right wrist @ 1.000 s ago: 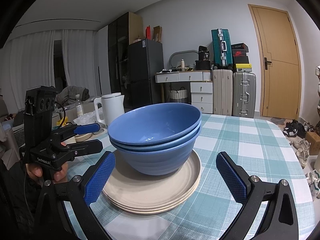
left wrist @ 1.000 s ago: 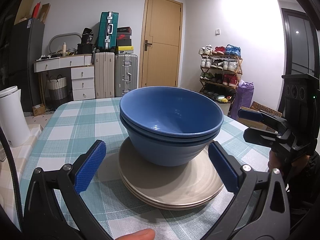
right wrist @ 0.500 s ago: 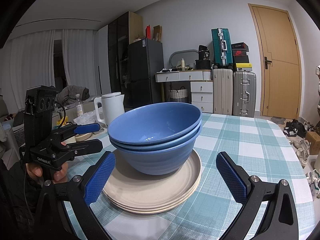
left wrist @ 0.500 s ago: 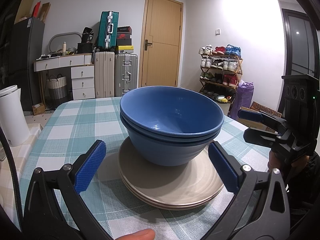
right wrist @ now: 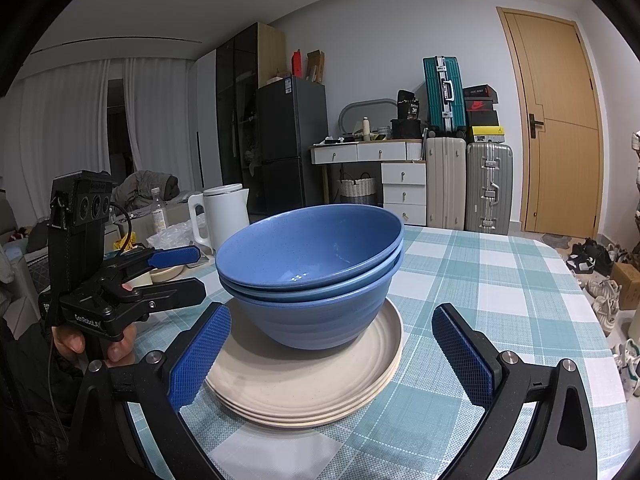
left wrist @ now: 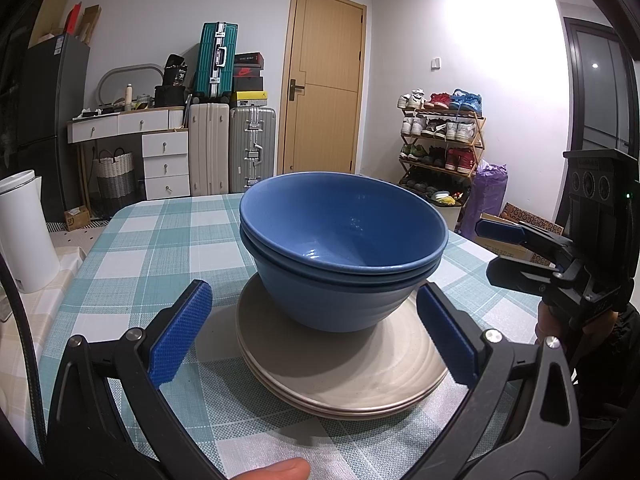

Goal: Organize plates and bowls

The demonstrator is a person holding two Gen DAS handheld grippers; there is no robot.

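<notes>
Blue bowls point(left wrist: 344, 248) sit nested one inside another on a stack of beige plates point(left wrist: 344, 376) on the checked table. They also show in the right wrist view as bowls point(right wrist: 316, 272) on plates point(right wrist: 304, 384). My left gripper point(left wrist: 316, 336) is open and empty, its blue pads either side of the stack and short of it. My right gripper point(right wrist: 340, 356) is open and empty in the same way. Each gripper shows in the other's view: the right gripper point(left wrist: 520, 252) at the right, the left gripper point(right wrist: 176, 272) at the left, both held off the dishes.
The table has a teal and white checked cloth point(left wrist: 160, 248). A white kettle point(left wrist: 24, 232) stands at its left side, also in the right wrist view point(right wrist: 224, 216). Suitcases, drawers, a door and a shoe rack stand beyond the table.
</notes>
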